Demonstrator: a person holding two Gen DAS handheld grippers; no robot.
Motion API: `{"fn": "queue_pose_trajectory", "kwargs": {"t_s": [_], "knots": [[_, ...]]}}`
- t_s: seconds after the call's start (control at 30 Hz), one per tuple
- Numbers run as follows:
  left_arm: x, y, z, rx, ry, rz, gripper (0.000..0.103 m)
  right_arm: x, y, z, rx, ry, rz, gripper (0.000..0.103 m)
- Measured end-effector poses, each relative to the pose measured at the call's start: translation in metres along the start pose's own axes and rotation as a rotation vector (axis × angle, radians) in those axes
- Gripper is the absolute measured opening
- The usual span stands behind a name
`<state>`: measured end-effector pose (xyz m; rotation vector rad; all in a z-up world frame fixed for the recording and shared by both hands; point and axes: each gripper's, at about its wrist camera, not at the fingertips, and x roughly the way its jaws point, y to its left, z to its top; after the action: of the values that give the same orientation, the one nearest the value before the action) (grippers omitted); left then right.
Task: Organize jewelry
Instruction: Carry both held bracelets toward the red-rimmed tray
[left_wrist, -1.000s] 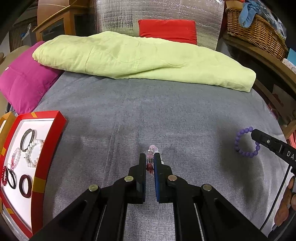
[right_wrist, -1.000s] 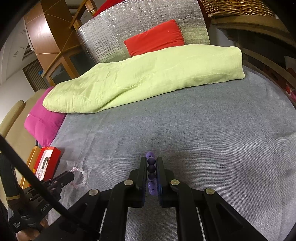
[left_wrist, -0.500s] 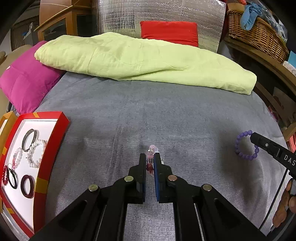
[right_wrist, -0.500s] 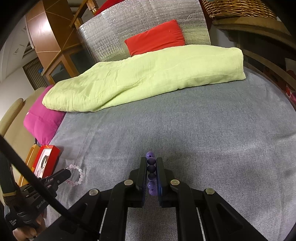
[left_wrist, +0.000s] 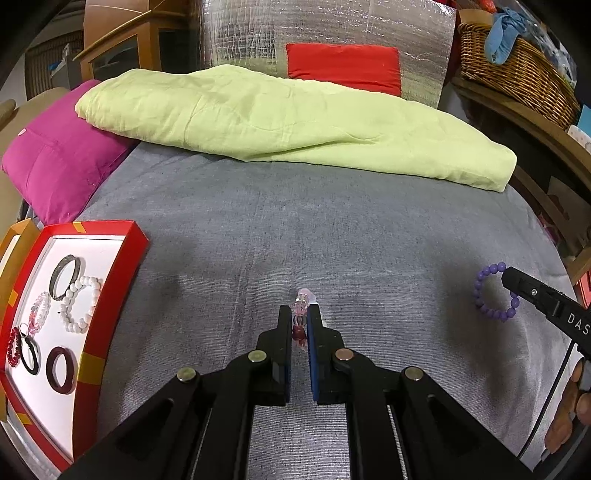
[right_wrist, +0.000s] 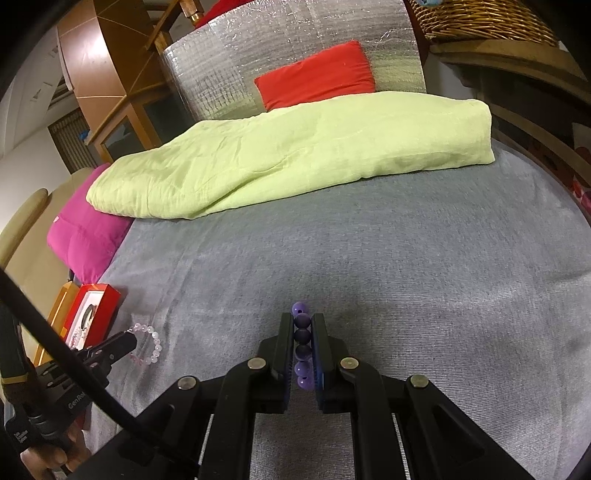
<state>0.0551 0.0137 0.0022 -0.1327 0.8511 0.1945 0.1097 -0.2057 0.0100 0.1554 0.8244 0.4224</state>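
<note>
Left claw (left_wrist: 299, 325): clamped on a pale pink beaded bracelet (left_wrist: 302, 301), held just above the grey bedspread (left_wrist: 332, 229).
Right claw (right_wrist: 303, 345): pinching a purple beaded bracelet (right_wrist: 303, 339), the beads lined up between its fingers.
Jewelry tray (left_wrist: 110, 295): red-rimmed, white-lined, at the bed's left edge, well apart from both claws.
Tray contents: a white bead bracelet (left_wrist: 79, 304), a grey bangle (left_wrist: 65, 276), a dark red ring (left_wrist: 59, 369) and smaller pieces.
Backdrop: a light green quilt (left_wrist: 295, 125) and a magenta pillow (left_wrist: 62, 162).
</note>
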Motion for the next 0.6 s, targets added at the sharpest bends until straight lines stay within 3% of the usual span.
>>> {"fn": "queue_pose_trajectory", "kwargs": {"t_s": [0.6], "knots": [[-0.0052,0.0086,0.0000,-0.009,-0.011,0.015,0.008,-0.0050,0.0073,0.0011,-0.018,-0.015,0.012,0.010]]}}
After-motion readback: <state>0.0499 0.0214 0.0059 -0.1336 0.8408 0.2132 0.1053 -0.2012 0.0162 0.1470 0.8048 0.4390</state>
